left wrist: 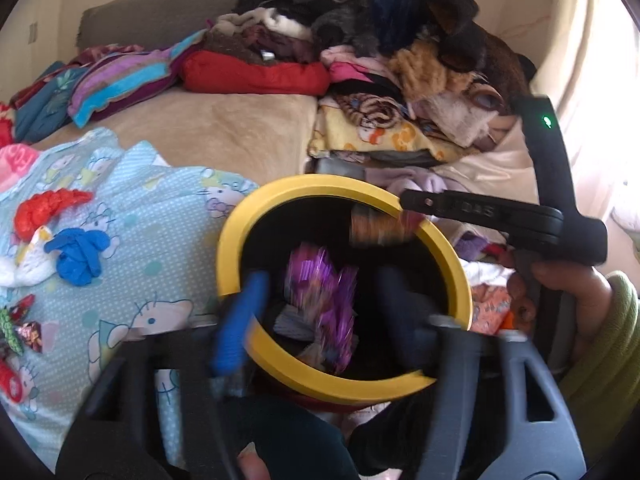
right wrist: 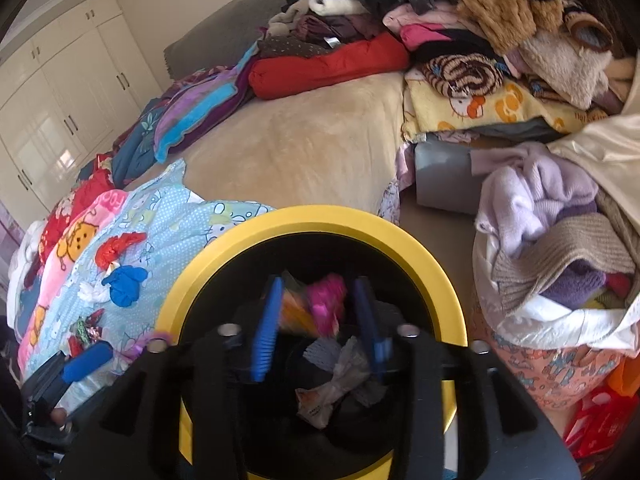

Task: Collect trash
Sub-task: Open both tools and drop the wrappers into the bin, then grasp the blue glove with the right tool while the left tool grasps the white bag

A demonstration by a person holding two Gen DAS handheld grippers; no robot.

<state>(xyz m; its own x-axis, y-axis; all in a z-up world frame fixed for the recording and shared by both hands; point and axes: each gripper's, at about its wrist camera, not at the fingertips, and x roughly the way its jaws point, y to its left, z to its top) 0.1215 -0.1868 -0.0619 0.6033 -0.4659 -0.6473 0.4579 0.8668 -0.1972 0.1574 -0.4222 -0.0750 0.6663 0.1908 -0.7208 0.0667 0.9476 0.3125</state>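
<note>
A black bin with a yellow rim [left wrist: 452,256] [right wrist: 404,240] stands by the bed. My left gripper [left wrist: 316,300] is open over its mouth, with a blurred purple wrapper [left wrist: 324,300] between the fingers, seemingly loose and falling. My right gripper [right wrist: 324,320] is open over the bin; a pink and orange wrapper [right wrist: 324,304] sits blurred between its fingers, apparently loose. Crumpled paper trash [right wrist: 336,384] lies inside the bin. On the blue Hello Kitty blanket [left wrist: 160,240] lie a red bag [left wrist: 44,208], a blue glove [left wrist: 78,256], white tissue [left wrist: 28,264] and small wrappers [left wrist: 20,328].
Piles of clothes [left wrist: 360,40] cover the back of the bed. A beige blanket [left wrist: 208,128] lies in the middle. A white bag of knitwear [right wrist: 560,264] stands right of the bin. White wardrobes [right wrist: 60,100] line the left wall.
</note>
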